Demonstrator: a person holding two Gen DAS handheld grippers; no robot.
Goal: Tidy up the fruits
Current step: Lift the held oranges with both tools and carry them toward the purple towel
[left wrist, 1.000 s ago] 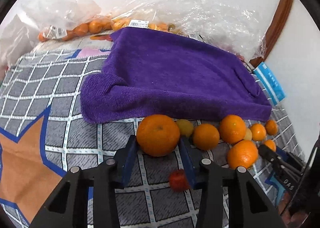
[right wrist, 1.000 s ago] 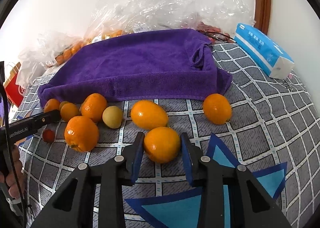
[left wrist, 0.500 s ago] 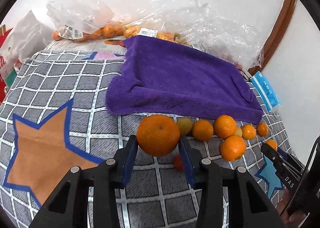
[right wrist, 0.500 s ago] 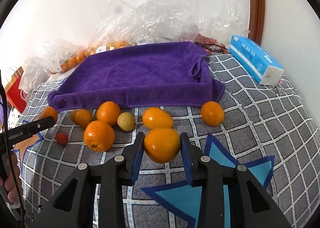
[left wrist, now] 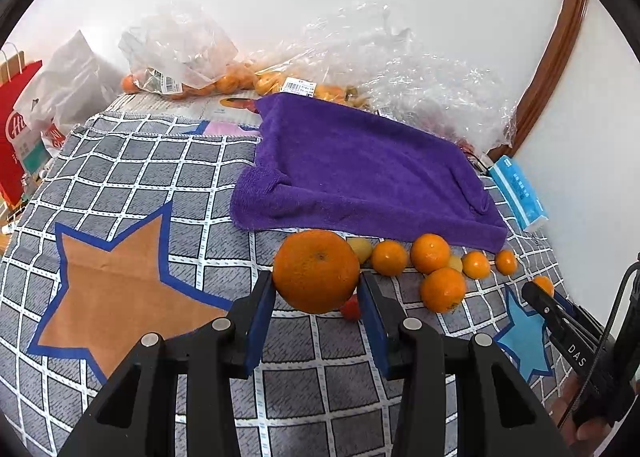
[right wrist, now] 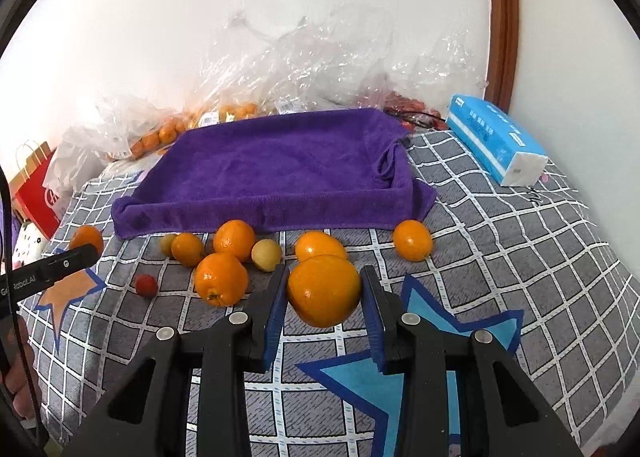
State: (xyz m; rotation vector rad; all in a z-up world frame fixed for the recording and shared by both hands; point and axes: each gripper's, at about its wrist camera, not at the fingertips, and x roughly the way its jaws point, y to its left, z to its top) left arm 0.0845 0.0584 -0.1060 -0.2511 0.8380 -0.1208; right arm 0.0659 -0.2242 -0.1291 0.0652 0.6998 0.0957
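My left gripper [left wrist: 317, 293] is shut on a large orange [left wrist: 316, 271] and holds it above the checked cloth. My right gripper [right wrist: 325, 297] is shut on another orange [right wrist: 324, 291], also lifted. Several loose oranges [right wrist: 221, 277] [left wrist: 442, 289], a pale yellow fruit [right wrist: 266, 254] and a small red fruit [right wrist: 145, 285] lie in a row in front of the purple towel [right wrist: 280, 169] [left wrist: 360, 173]. The red fruit [left wrist: 350, 308] shows partly behind my left orange. Each gripper shows at the edge of the other's view.
Clear plastic bags [left wrist: 360, 53] with more oranges lie along the wall behind the towel. A blue tissue pack [right wrist: 494, 139] sits at the right. A red paper bag [left wrist: 18, 125] stands at the far left. The checked cloth [left wrist: 120, 193] has star patterns.
Both grippers have risen and pulled back with their oranges held; the fruit row and towel look farther away and lower in both views.
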